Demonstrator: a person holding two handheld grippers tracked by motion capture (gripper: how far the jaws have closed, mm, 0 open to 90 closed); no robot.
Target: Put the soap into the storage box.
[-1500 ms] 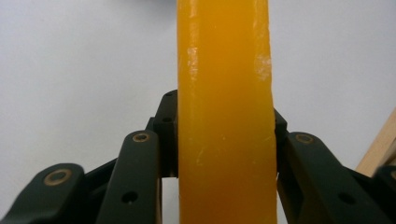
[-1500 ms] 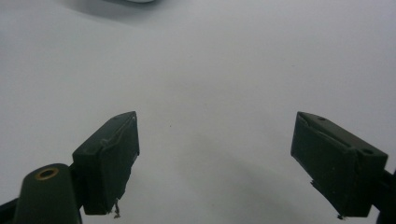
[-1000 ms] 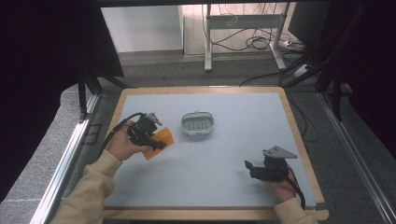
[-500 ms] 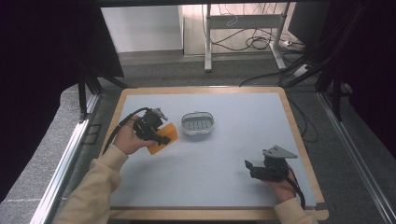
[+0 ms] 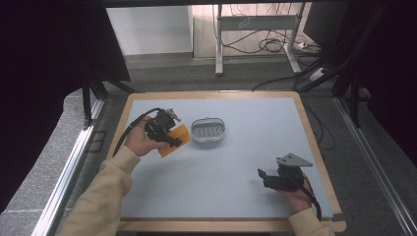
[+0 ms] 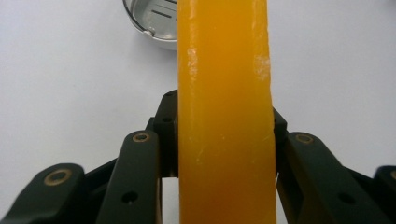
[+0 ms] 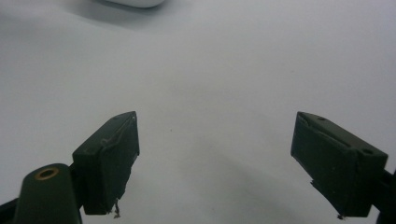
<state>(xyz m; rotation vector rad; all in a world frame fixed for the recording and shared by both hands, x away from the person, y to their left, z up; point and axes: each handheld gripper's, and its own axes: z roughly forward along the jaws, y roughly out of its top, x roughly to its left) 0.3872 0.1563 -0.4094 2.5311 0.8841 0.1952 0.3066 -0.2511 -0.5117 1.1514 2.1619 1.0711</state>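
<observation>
Gripping: left tool is clamped on an orange bar; in the left gripper view both black jaws press the bar's sides, and it runs upright through the middle of the frame.
Bar place: left of centre in the high view, raised off the counter in the tool, just left of the dish.
Dish: small, silver, oval, slotted floor; its rim shows at the top of the left gripper view, behind the bar.
Right tool: lower right of the high view, jaws standing wide apart with nothing between them; in the right gripper view bare counter lies between the pads.
Spacing: the two tools are well apart.
</observation>
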